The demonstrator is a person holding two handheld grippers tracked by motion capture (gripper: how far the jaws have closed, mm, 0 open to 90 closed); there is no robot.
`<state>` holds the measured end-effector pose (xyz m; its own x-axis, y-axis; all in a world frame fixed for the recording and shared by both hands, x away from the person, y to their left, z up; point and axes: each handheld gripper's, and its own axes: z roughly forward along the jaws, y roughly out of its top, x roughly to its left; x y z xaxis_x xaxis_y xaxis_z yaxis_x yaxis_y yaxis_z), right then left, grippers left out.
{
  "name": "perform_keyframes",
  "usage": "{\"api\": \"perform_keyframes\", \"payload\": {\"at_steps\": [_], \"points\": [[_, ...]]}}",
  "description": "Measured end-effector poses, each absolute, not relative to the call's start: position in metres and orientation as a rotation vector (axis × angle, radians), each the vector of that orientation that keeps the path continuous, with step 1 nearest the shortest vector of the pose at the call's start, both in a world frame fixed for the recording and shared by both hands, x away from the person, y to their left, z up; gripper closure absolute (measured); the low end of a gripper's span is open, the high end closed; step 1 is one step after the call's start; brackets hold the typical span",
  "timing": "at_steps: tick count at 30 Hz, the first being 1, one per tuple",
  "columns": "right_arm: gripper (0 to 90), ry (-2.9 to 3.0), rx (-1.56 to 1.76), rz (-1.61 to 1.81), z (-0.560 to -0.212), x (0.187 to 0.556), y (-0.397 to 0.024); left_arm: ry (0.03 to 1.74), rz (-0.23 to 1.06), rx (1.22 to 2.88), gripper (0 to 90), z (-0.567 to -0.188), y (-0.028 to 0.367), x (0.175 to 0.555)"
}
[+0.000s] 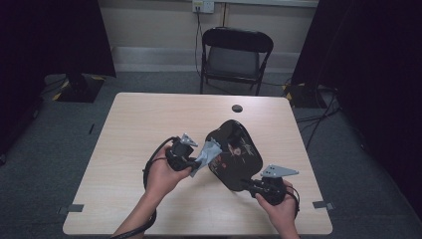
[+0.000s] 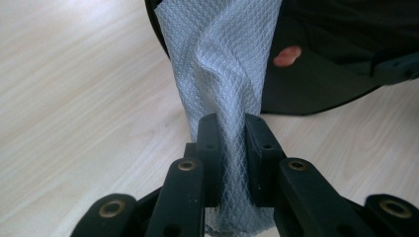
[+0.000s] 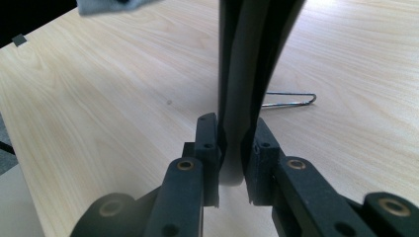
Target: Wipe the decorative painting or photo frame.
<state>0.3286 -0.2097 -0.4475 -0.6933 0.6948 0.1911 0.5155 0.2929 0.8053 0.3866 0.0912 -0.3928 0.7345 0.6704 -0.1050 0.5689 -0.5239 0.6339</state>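
Wiping step, it seems: right gripper point(image 1: 245, 184), at table's point(image 1: 134, 124) 5 o'clock, clamps black lacquered tray point(image 1: 234, 154); left gripper point(image 1: 195, 162) pinches grey cloth point(image 1: 208, 153). Next, cloth must rub tray's face.

A pale wooden table point(image 1: 149, 124) stands in the middle of the grey carpet floor point(image 1: 50, 149). Behind the table stands a black folding chair point(image 1: 236, 57). A black glossy tray with a picture on it point(image 1: 234, 149) is over the right half of the table. The left gripper point(image 1: 191, 159) is just left of the tray, with a grey woven cloth point(image 2: 222, 74) between its jaws, touching the tray's left edge. The right gripper point(image 1: 249, 185) is at the tray's near corner, with its rim between the jaws.
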Motion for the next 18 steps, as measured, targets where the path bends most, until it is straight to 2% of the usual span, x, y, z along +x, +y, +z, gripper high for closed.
{"api": "perform_keyframes", "payload": {"at_steps": [18], "points": [[78.8, 2.364, 1.122, 1.352, -0.447, 0.329, -0.21, 0.983, 0.116, 2.378, 78.7, -0.455, 0.084, 0.381]]}}
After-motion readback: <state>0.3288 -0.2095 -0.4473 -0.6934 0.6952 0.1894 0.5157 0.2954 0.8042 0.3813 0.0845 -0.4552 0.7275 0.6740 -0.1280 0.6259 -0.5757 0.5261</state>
